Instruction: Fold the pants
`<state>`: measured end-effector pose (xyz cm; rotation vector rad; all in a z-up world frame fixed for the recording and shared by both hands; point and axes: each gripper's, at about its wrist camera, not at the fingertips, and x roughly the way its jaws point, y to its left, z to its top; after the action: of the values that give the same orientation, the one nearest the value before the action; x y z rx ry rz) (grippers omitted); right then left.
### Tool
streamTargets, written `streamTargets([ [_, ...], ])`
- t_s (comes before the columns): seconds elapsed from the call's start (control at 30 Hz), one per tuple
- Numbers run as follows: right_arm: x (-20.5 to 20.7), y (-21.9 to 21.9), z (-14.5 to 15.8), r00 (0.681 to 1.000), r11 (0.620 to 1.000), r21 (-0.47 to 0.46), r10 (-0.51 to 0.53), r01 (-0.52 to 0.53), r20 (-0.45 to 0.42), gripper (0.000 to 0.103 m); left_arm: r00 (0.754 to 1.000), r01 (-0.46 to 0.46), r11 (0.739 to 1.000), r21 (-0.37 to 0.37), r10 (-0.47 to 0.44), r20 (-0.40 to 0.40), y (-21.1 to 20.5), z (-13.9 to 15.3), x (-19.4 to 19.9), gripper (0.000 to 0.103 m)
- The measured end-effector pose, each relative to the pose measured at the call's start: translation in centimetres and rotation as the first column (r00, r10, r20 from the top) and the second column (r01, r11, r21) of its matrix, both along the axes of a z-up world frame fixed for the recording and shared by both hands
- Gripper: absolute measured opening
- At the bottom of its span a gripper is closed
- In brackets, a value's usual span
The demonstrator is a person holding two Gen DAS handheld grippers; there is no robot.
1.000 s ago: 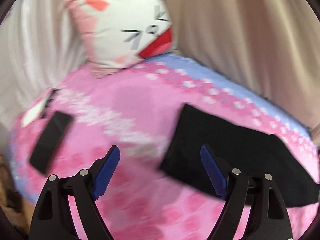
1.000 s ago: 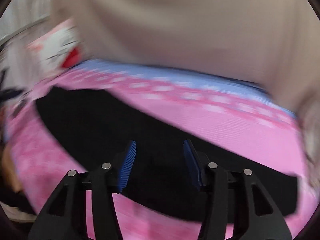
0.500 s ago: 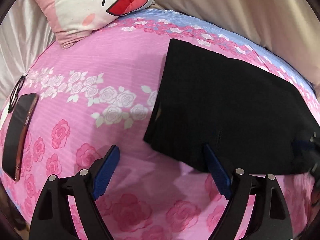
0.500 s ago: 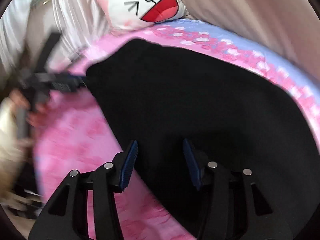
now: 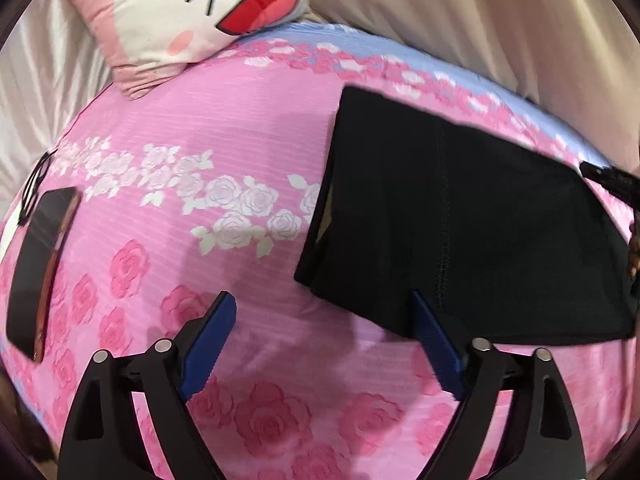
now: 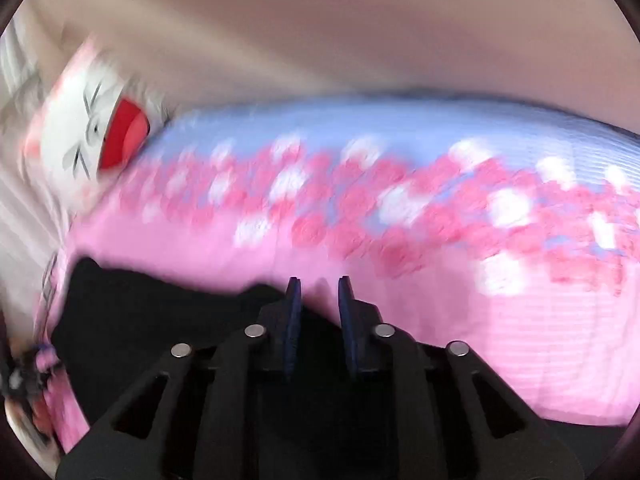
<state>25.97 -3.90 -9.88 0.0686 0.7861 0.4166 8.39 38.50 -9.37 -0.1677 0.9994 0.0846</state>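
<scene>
Black folded pants (image 5: 460, 220) lie flat on the pink rose bedsheet (image 5: 180, 128). My left gripper (image 5: 320, 300) hovers open over the sheet at the pants' near left corner, its right pad above the near edge and nothing between the pads. In the blurred right wrist view my right gripper (image 6: 319, 280) sits at the far edge of the pants (image 6: 152, 312). Its jaws are closing to a narrow gap, and only pink sheet shows between the tips. Its black tip (image 5: 600, 174) also shows at the pants' far right corner in the left wrist view.
A cartoon-face pillow (image 5: 192, 12) leans at the bed's head. A dark phone (image 5: 36, 272) and glasses (image 5: 36, 184) lie at the sheet's left edge. Beige curtain (image 5: 480, 20) hangs behind the bed. A hand (image 5: 634, 248) shows at the right rim.
My left gripper has sunk closer to the pants' near corner and stayed wide. My right gripper has swept across the pants to their far edge, its jaws narrowing.
</scene>
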Motion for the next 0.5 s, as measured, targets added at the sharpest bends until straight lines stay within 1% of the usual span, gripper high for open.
streamTargets([
  [0.03, -1.3, 0.5, 0.4, 0.999, 0.999, 0.003, 0.042, -0.042, 0.008, 0.020, 1.000, -0.004, 1.000, -0.008, 0.004, 0.023, -0.1, 1.0, -0.1, 0.082],
  [0.1, -3.2, 2.1, 0.4, 0.994, 0.994, -0.023, 0.111, -0.111, 0.013, 0.020, 0.995, -0.010, 1.000, -0.006, 0.011, 0.095, -0.6, 3.4, 0.4, 0.082],
  [0.13, -3.4, 3.1, -0.2, 0.990, 0.989, -0.035, 0.140, -0.140, -0.002, 0.020, 0.992, -0.011, 1.000, 0.002, 0.011, 0.127, -1.2, 4.4, 1.2, 0.084],
  [0.2, -1.9, 4.8, -2.1, 0.986, 0.984, -0.071, 0.163, -0.166, -0.046, 0.020, 0.989, -0.043, 0.998, 0.038, 0.037, 0.140, -2.1, 4.7, 3.1, 0.084],
  [0.23, -1.5, 5.4, -4.1, 0.984, 0.978, -0.125, 0.154, -0.164, -0.085, 0.019, 0.992, -0.087, 0.993, 0.075, 0.079, 0.103, -2.5, 3.9, 4.6, 0.084],
  [0.27, -2.2, 5.6, -4.3, 0.989, 0.980, -0.132, 0.142, -0.147, -0.045, 0.020, 0.992, -0.117, 0.986, 0.117, 0.111, 0.057, -2.5, 2.9, 5.6, 0.084],
  [0.3, -2.7, 5.6, -3.7, 0.989, 0.981, -0.130, 0.138, -0.143, -0.042, 0.020, 0.990, -0.141, 0.974, 0.178, 0.143, 0.005, -2.6, 1.3, 6.6, 0.084],
  [0.33, -4.0, 5.5, -2.9, 0.987, 0.983, -0.092, 0.159, -0.162, -0.040, 0.020, 0.983, -0.166, 0.951, 0.261, 0.181, -0.035, -2.3, -0.5, 7.2, 0.091],
  [0.37, -5.5, 5.4, -2.1, 0.982, 0.981, -0.053, 0.187, -0.188, -0.018, 0.020, 0.983, -0.171, 0.950, 0.261, 0.181, -0.012, -2.0, -1.1, 7.2, 0.098],
  [0.4, -6.6, 5.3, -1.9, 0.980, 0.978, -0.046, 0.201, -0.201, -0.003, 0.020, 0.982, -0.186, 0.954, 0.237, 0.188, 0.015, -1.3, -1.3, 6.9, 0.098],
  [0.43, -8.0, 5.5, -2.0, 0.976, 0.974, -0.061, 0.217, -0.217, -0.001, 0.021, 0.980, -0.194, 0.963, 0.186, 0.197, 0.001, -0.6, -1.3, 6.6, 0.098],
  [0.47, -8.7, 6.1, -3.0, 0.970, 0.967, -0.078, 0.241, -0.242, -0.027, 0.021, 0.971, -0.235, 0.961, 0.144, 0.240, -0.014, 0.3, -0.8, 6.4, 0.092],
  [0.5, -9.2, 6.8, -4.3, 0.961, 0.957, -0.096, 0.268, -0.274, -0.069, 0.021, 0.965, -0.259, 0.955, 0.141, 0.262, -0.004, 0.5, -0.2, 6.3, 0.085],
])
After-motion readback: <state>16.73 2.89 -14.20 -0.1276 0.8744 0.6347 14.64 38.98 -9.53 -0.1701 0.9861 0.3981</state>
